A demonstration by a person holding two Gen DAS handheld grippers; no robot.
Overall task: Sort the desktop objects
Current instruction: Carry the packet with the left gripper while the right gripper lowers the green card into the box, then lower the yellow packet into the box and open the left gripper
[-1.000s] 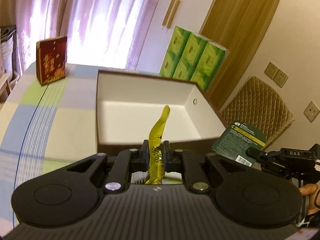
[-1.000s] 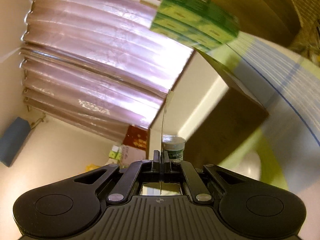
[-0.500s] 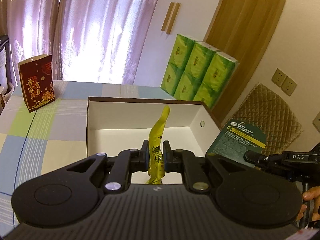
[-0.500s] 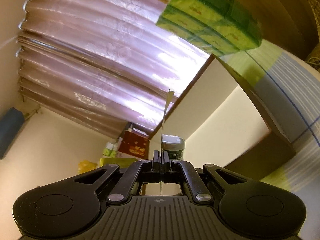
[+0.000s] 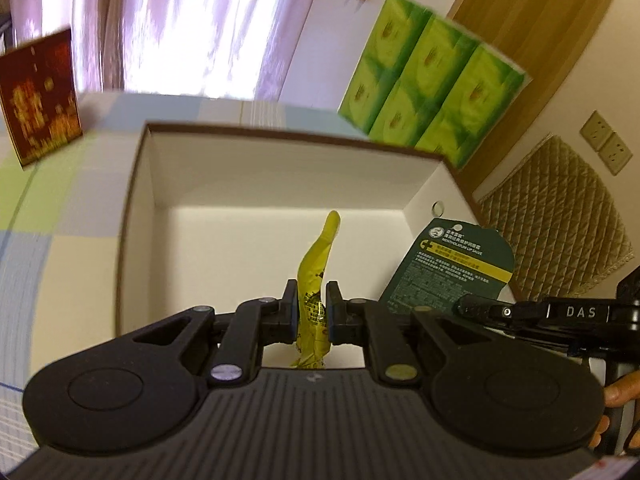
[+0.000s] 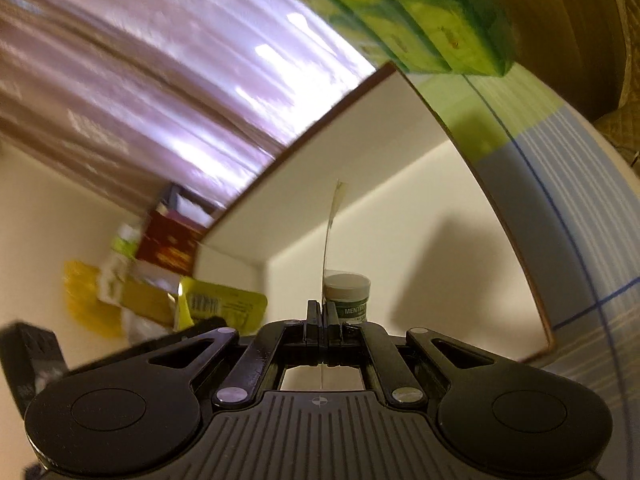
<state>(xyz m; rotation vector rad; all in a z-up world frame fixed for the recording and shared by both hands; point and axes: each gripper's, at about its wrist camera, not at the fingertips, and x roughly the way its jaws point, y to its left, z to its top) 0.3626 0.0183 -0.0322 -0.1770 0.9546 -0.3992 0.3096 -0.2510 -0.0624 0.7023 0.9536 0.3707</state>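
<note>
My left gripper (image 5: 311,307) is shut on a yellow sachet (image 5: 316,280) that stands up between its fingers, held over the near part of an open white box with a brown rim (image 5: 280,168). In the left wrist view the right gripper (image 5: 472,307) comes in from the right, holding a dark green blister card (image 5: 452,268) at the box's right wall. In the right wrist view my right gripper (image 6: 322,312) is shut on that card (image 6: 331,236), seen edge-on, its small white jar (image 6: 347,294) to the right. The box's inside (image 6: 400,240) lies beyond it.
A pack of green tissue boxes (image 5: 428,92) stands behind the box on the checked tablecloth (image 5: 48,216). A red gift box (image 5: 38,96) stands far left. The right wrist view shows the left gripper (image 6: 32,356) with the yellow sachet (image 6: 220,304) at left. A hand (image 5: 620,396) shows at right.
Both grippers have moved closer to the box and further over it. The right gripper has tilted so its card now points into the box interior.
</note>
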